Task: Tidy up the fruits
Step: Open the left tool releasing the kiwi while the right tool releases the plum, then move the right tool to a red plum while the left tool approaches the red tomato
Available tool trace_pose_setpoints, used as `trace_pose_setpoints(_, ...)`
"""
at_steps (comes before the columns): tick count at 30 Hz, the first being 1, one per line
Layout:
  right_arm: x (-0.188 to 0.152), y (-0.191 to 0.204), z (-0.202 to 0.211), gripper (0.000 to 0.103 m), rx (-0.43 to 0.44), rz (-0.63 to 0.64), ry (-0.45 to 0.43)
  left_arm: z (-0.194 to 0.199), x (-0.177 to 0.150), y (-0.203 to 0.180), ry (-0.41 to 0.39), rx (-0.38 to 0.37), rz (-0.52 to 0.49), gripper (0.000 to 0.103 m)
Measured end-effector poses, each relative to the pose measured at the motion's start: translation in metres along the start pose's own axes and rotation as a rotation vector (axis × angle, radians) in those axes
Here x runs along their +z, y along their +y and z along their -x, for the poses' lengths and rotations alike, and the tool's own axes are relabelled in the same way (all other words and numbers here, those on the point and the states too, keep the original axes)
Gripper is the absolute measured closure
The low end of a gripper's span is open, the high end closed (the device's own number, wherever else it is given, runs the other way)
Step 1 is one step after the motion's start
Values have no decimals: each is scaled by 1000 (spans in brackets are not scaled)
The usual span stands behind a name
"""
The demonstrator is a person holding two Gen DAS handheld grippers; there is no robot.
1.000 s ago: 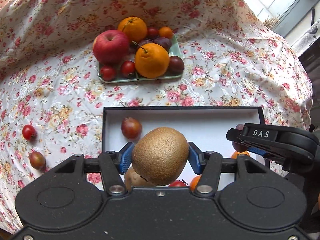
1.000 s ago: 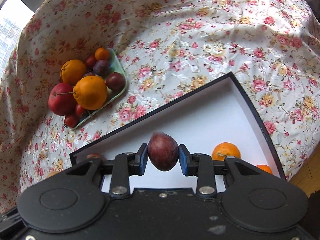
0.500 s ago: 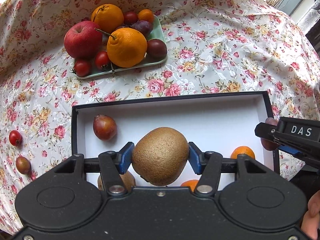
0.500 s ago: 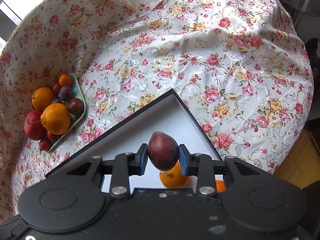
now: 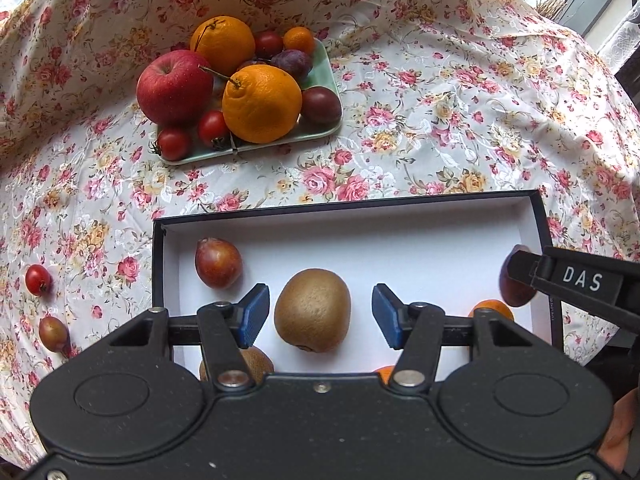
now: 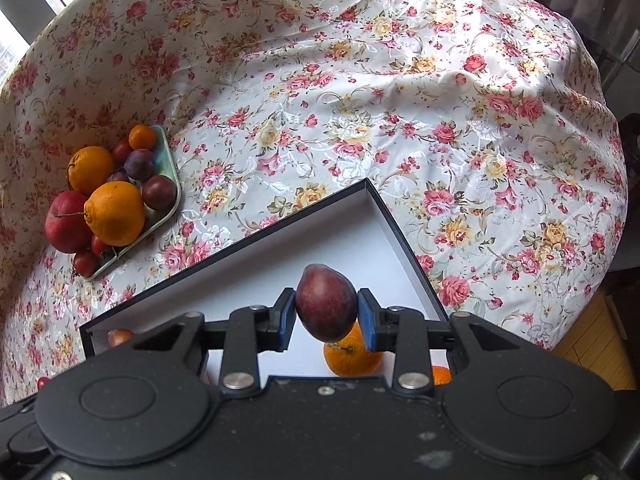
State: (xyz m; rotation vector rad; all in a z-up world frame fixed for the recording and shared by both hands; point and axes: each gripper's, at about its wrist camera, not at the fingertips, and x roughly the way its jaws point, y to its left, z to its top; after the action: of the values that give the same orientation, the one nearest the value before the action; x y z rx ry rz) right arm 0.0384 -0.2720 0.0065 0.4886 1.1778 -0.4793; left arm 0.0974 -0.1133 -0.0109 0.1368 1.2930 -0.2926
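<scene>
The black box (image 5: 536,216), white inside, lies on the flowered cloth (image 5: 440,120) near the green tray (image 5: 326,76) of fruit, so a hard release could make round fruit roll and knock its neighbours. The left gripper (image 5: 316,314) stands spread with a gap either side of the kiwi (image 5: 313,309) on the box floor; a careless lift could nudge it. The right gripper (image 6: 327,312) is clamped on a plum (image 6: 326,304) above the box's right corner, where it could drop onto the orange (image 6: 352,354) and bounce out.
</scene>
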Motion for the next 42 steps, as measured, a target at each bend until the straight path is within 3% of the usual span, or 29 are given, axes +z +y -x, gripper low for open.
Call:
trace_pose_setpoints(5,1,-1,6,68,-25,-10,-36,1,0,2,-1,7,3,42)
trace_pose_setpoints(17,-1,7,3,68,15,-27,31,0,-2,9,12,24,6,42)
trace_pose_setpoints(24,-3,10,-9,68,11,-82,133,0,-2,21,26,26,18,42)
trace_pose_setpoints(29,-8,15,-19,68,62,-128,208,3,-1,37,28,31,39,42)
trace_pose_setpoints(42,-22,88,-17,68,81,35,210,13,-2,100,19,55,127,42)
